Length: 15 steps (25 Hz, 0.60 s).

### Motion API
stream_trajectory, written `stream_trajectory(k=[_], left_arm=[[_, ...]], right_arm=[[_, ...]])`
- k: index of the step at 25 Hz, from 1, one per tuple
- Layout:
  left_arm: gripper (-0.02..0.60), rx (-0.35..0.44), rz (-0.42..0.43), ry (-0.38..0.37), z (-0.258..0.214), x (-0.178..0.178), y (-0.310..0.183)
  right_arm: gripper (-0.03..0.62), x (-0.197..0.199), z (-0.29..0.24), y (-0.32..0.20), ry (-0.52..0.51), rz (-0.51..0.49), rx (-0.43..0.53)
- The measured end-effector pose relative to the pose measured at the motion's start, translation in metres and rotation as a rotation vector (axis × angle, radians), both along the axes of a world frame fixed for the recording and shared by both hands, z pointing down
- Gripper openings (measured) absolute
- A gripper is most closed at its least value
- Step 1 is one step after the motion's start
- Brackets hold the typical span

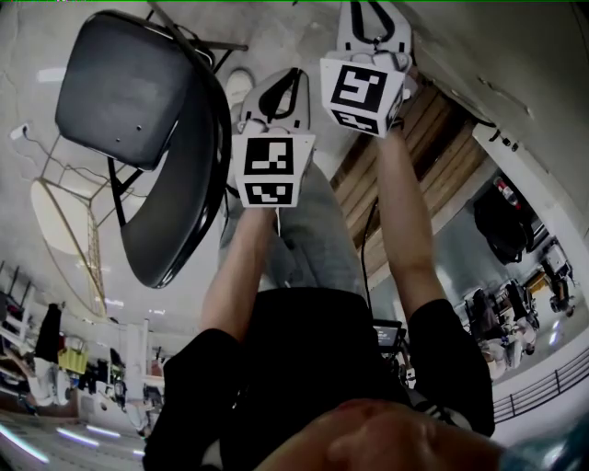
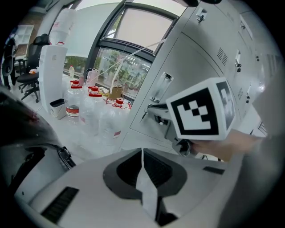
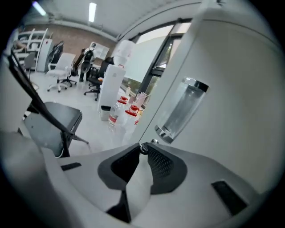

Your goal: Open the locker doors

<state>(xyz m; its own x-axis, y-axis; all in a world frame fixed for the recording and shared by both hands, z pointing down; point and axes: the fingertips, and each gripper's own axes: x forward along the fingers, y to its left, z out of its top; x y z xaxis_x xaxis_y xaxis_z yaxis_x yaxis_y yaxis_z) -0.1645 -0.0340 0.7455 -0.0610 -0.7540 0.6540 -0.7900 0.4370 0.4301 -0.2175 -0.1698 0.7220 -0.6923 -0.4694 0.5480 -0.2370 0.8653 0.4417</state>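
Now, my right tool (image 3: 143,151) pinched on the small metal knob (image 3: 143,147) of the locker door (image 3: 231,111), left tool (image 2: 142,153) closed, empty.

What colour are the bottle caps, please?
The caps are red, clearest in the left gripper view.

From the head we look steeply down over both arms to the left gripper (image 1: 274,87), the right gripper (image 1: 373,18) and a chair (image 1: 138,110). Each gripper camera looks along its own jaws toward the lockers (image 2: 209,53); the right one is very near a door (image 3: 231,111). Both share the bottles (image 2: 95,111). The chair shows in the right one too.
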Motion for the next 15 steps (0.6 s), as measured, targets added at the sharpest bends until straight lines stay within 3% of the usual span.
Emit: stream_trajectory(k=[2, 4, 8, 15], left_arm=[[0.021, -0.003, -0.004, 0.002, 0.003, 0.0, 0.001], [0.021, -0.002, -0.008, 0.001, 0.004, 0.0, 0.002], [0.021, 0.0, -0.017, -0.004, 0.003, -0.002, 0.004], [0.021, -0.005, -0.023, -0.02, 0.002, -0.005, 0.005]], right_arm=[[0.071, 0.001, 0.001, -0.001, -0.047, 0.037, -0.067], [0.069, 0.001, 0.002, -0.002, -0.059, 0.049, -0.072], [0.079, 0.001, 0.001, -0.001, -0.072, 0.05, -0.069], [0.118, 0.001, -0.006, 0.01, -0.163, 0.023, -0.186]])
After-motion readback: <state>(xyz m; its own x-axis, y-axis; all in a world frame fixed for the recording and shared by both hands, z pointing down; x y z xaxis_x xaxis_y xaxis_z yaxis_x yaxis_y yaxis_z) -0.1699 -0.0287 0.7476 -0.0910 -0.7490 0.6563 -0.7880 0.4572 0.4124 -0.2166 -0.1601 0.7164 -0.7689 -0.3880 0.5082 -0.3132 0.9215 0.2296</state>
